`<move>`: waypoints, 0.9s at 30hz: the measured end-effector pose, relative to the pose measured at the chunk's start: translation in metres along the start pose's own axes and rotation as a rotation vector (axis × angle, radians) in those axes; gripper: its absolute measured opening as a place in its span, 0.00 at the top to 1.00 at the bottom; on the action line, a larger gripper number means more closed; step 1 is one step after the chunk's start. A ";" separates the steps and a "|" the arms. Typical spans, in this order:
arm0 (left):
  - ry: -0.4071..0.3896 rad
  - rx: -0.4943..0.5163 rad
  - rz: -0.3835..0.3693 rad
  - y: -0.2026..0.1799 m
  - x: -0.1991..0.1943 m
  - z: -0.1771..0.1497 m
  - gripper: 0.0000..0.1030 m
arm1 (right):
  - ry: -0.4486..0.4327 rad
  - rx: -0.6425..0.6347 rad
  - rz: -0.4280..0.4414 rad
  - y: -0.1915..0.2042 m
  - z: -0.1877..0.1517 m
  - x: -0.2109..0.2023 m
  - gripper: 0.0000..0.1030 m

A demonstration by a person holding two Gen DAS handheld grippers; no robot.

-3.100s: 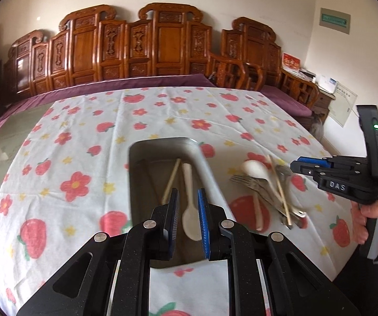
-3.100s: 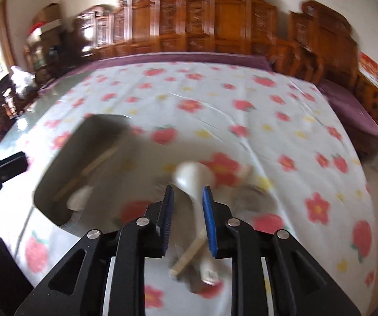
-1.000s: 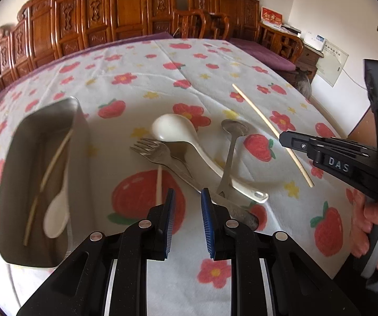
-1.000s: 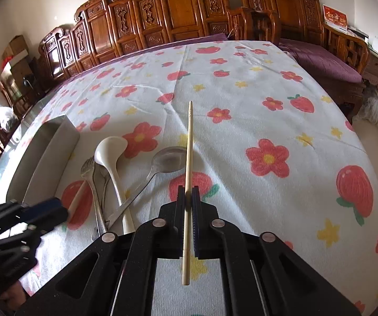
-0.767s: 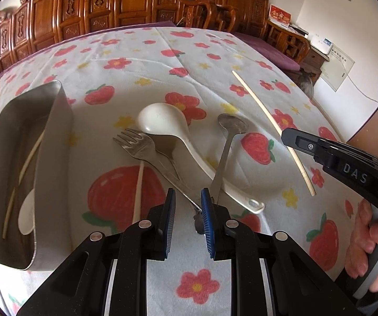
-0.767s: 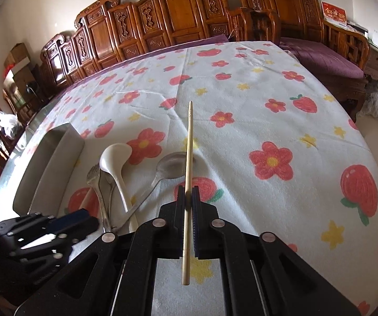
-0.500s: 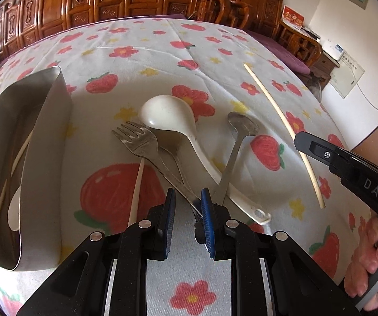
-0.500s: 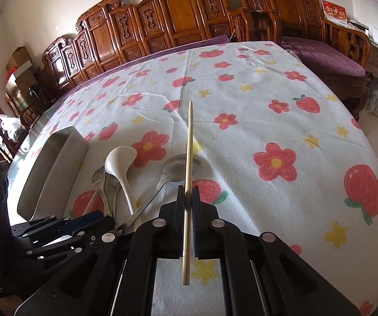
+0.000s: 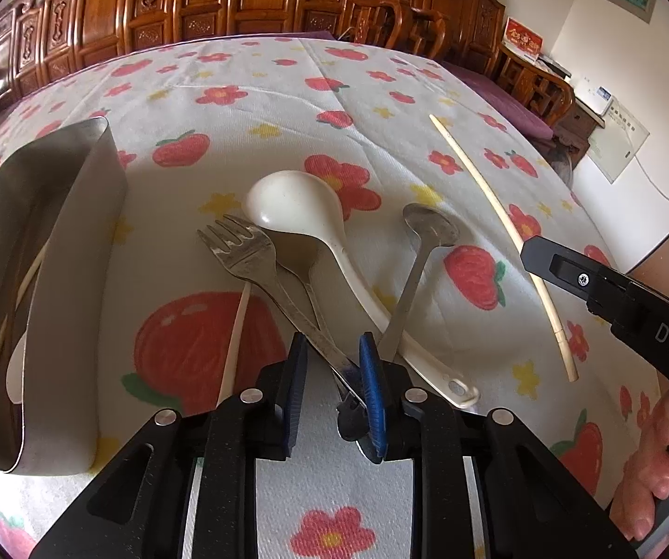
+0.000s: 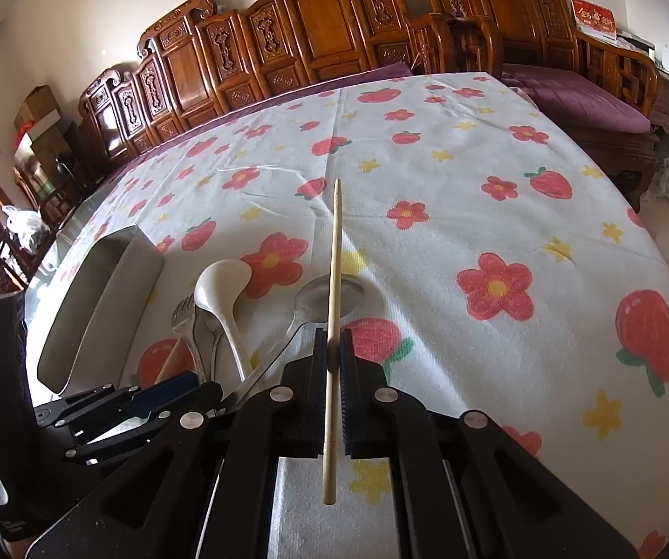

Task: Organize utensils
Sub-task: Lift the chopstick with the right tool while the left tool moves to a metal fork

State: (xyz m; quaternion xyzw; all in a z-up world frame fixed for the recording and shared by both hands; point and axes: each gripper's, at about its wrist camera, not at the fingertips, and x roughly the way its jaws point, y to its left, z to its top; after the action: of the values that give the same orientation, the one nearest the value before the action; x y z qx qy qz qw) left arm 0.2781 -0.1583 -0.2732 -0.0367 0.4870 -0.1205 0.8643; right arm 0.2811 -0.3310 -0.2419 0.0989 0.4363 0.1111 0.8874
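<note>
My left gripper point(image 9: 333, 368) is low over the tablecloth. Its jaws stand a little apart, and the handle of a metal fork point(image 9: 241, 251) runs between them, close to the blue pad. A second fork lies under the first. Beside them rest a white ladle spoon point(image 9: 297, 205), a metal spoon point(image 9: 427, 228) and a pale chopstick point(image 9: 236, 340). My right gripper point(image 10: 333, 354) is shut on another chopstick point(image 10: 332, 279), held clear of the cloth and pointing away. From the left wrist view, that gripper point(image 9: 614, 293) and its chopstick point(image 9: 497, 223) hover at the right.
A metal tray point(image 9: 73, 233) stands at the left with a chopstick and a white spoon inside; the right wrist view shows the tray point(image 10: 101, 298) too. Carved wooden chairs point(image 10: 311, 23) line the table's far side. A hand point(image 9: 651, 466) grips the right tool.
My left gripper has come down and closer to the utensil pile, so the fork handle now lies between its jaws. The right gripper has held the chopstick still.
</note>
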 end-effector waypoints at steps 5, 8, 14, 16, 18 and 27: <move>-0.004 -0.025 -0.009 0.004 -0.004 0.002 1.00 | 0.002 -0.005 0.000 0.002 0.000 0.000 0.94; 0.001 -0.012 -0.009 0.003 -0.004 0.002 1.00 | 0.003 -0.008 0.003 0.004 0.000 0.000 0.94; 0.001 -0.011 -0.010 0.002 -0.003 0.003 1.00 | 0.007 -0.014 0.003 0.005 -0.001 0.000 0.94; 0.008 -0.009 0.011 0.002 -0.003 0.004 1.00 | 0.007 -0.013 0.002 0.005 -0.001 0.001 0.94; 0.005 -0.009 0.036 0.003 -0.003 0.006 1.00 | 0.007 -0.016 0.003 0.005 -0.001 0.001 0.94; 0.022 -0.007 0.032 0.004 0.006 0.016 0.88 | 0.007 -0.018 0.001 0.006 -0.001 0.001 0.94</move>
State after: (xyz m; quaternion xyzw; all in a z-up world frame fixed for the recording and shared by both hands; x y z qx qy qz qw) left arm 0.2957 -0.1565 -0.2703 -0.0308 0.4972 -0.1053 0.8607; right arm 0.2799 -0.3254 -0.2415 0.0909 0.4383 0.1155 0.8867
